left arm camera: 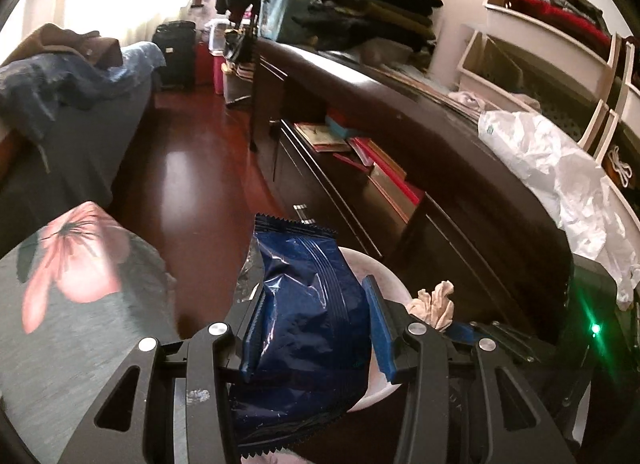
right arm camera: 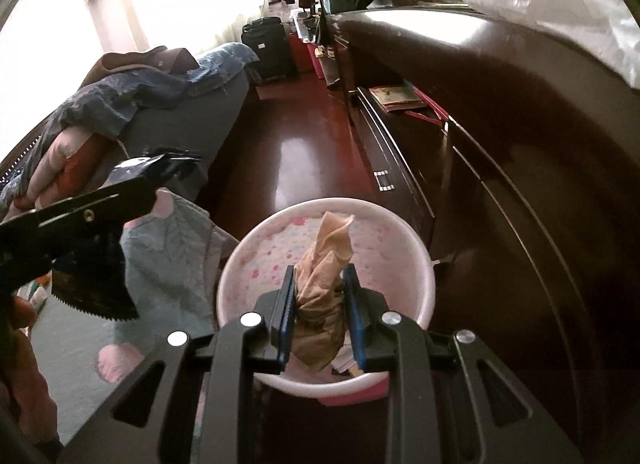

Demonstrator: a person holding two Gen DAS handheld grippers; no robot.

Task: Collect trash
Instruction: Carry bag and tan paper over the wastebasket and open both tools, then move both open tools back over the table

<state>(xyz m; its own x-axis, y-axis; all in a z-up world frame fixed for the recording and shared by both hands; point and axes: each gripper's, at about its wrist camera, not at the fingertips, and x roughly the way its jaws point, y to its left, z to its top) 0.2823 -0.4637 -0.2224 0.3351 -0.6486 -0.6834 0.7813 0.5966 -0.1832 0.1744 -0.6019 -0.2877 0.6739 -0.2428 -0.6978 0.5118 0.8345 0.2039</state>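
Two pieces of trash hang over one pink waste bin (right arm camera: 424, 264), and the drop turns on which of them sits above its mouth. In the right wrist view the crumpled beige tissue (right arm camera: 326, 288) lies directly over the bin's speckled inside, its long axis running straight ahead from the right claw (right arm camera: 320, 320), whose blue pads are clamped on its lower half. Judged from that, the right claw needs only to part for the tissue to fall in.

Less well placed is the dark blue snack wrapper (left arm camera: 304, 312). It stands tall between the pads of the left claw (left arm camera: 316, 328), pinched at mid-length with its serrated ends pointing up and down. In the right wrist view this claw hangs to the left of the bin, over the flowered grey bedding (right arm camera: 168, 264), just outside the rim. It probably has to shift rightward before letting go. Beside the bin runs a dark wooden dresser (right arm camera: 520, 144) with a white plastic bag (left arm camera: 560, 176) on its top.
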